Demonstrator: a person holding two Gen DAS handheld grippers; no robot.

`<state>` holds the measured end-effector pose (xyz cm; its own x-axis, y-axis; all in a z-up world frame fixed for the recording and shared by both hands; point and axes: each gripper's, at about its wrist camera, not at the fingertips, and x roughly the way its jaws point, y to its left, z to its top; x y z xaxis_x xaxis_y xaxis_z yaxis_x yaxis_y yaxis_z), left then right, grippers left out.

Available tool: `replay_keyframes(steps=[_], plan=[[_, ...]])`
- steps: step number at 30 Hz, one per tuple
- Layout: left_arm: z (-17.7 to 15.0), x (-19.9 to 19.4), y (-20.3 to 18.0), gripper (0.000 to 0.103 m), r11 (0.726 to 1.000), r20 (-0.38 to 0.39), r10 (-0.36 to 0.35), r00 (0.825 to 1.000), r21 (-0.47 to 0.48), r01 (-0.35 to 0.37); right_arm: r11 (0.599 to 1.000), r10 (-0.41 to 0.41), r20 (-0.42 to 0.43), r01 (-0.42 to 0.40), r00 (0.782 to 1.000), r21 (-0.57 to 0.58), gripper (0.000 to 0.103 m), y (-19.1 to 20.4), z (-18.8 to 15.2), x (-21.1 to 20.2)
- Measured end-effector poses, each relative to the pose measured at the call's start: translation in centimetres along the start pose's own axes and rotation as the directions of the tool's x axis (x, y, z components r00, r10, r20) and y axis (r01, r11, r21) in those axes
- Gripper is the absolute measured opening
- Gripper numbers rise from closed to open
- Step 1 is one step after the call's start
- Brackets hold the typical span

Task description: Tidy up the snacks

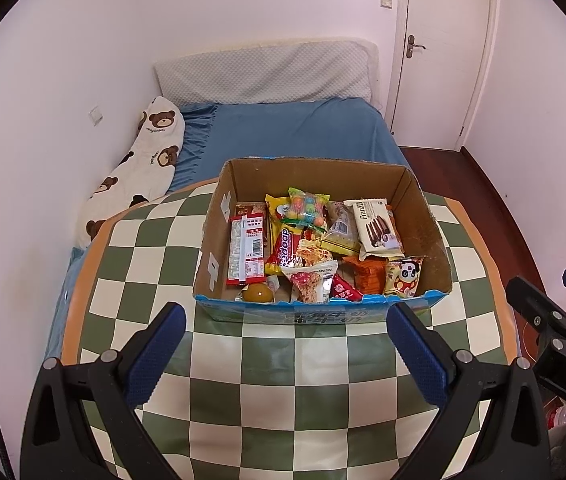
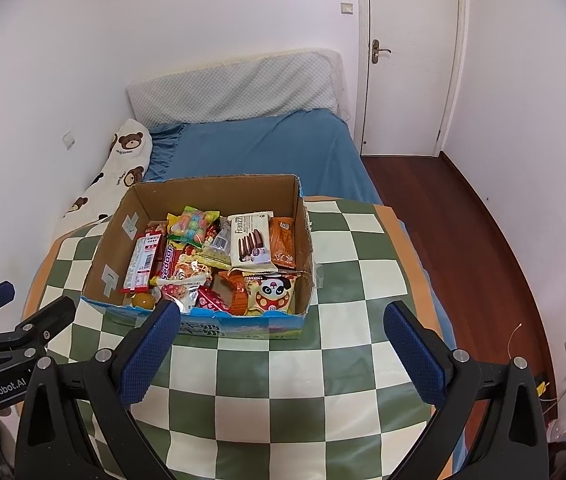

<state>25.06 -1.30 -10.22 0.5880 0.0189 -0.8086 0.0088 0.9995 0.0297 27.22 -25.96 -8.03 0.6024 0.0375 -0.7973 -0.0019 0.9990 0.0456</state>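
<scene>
Both the left gripper [image 1: 285, 344] and the right gripper [image 2: 281, 344] are hovering with fingers spread wide and holding nothing, low over the checkered table [image 1: 243, 380]. Just ahead of them, the cardboard box [image 2: 303, 236] is sitting with the snacks [image 1: 315, 248] piled loosely inside. Nothing is lying outside, so the gathering looks finished, though any tidier arrangement inside is hard to judge.
</scene>
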Motion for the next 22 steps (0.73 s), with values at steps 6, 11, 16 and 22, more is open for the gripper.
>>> replay_keyframes(steps=[6,11,16,22], plan=[[0.01,-0.33,0.17,0.103,1.0,0.008,-0.002,1.0,-0.002,0.002,1.0,-0.002,0.003,0.002,1.0,0.0,0.103,0.01,-0.01,-0.06],[0.07,-0.54,0.18,0.103,1.0,0.013,-0.001,1.0,0.001,0.001,1.0,0.001,0.002,-0.001,1.0,0.002,0.103,-0.05,-0.12,-0.18],[0.07,-0.53,0.2,0.103,1.0,0.013,-0.001,1.0,0.001,0.001,1.0,0.002,-0.001,-0.002,1.0,0.005,0.103,-0.08,-0.27,-0.27],[-0.13,-0.84,0.19,0.103,1.0,0.024,0.005,1.0,-0.004,-0.005,1.0,0.002,0.002,-0.002,1.0,0.003,0.103,0.06,-0.44,-0.47]])
